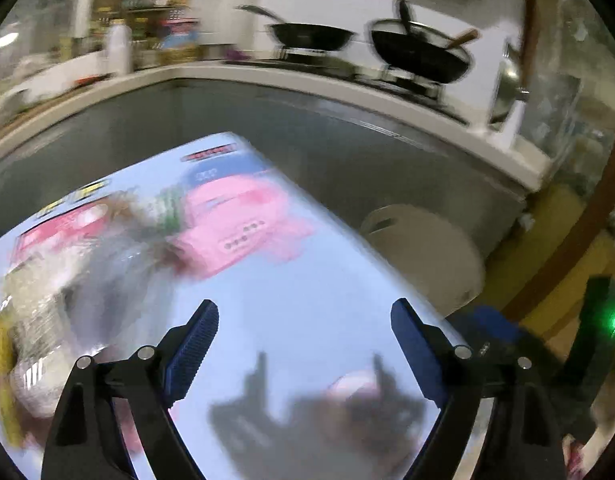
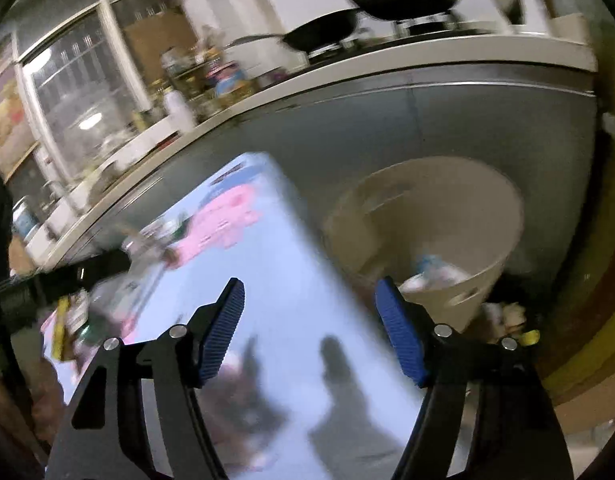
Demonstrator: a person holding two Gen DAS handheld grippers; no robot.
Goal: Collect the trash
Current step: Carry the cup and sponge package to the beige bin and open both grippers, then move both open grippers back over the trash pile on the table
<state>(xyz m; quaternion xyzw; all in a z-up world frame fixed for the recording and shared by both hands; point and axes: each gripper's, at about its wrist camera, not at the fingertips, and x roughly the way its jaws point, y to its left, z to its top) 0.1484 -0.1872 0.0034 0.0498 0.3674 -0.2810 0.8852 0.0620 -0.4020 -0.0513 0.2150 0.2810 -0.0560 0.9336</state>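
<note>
Trash point(image 1: 59, 280) is heaped at the left edge of the light-blue printed counter point(image 1: 307, 300), a blurred tangle of clear wrapping, a yellow strip and something pale, running along that left edge toward the near corner. Both cameras are smeared, so what the single pieces are I cannot tell.

Left tongs point(image 1: 303, 328) stand wide apart, nothing between the ribbed blue pads, only bare counter beneath. The heap sits just off their left finger, so it's a short swing across for this hand.

Right tongs point(image 2: 311, 320) are also parted, a little narrower, and empty. From here the same trash point(image 2: 79, 312) lies well off to the left, past the left finger, with the other tool's dark body in between.

And look right: the beige bin point(image 2: 487, 240) stands on the floor just beyond the counter's right edge, some scraps already inside, and the right tongs are much closer to it.

So my read: left hand is nearer the heap, right hand nearer the bin. The pickup should fall to the left, reaching leftward along the counter's edge.
</note>
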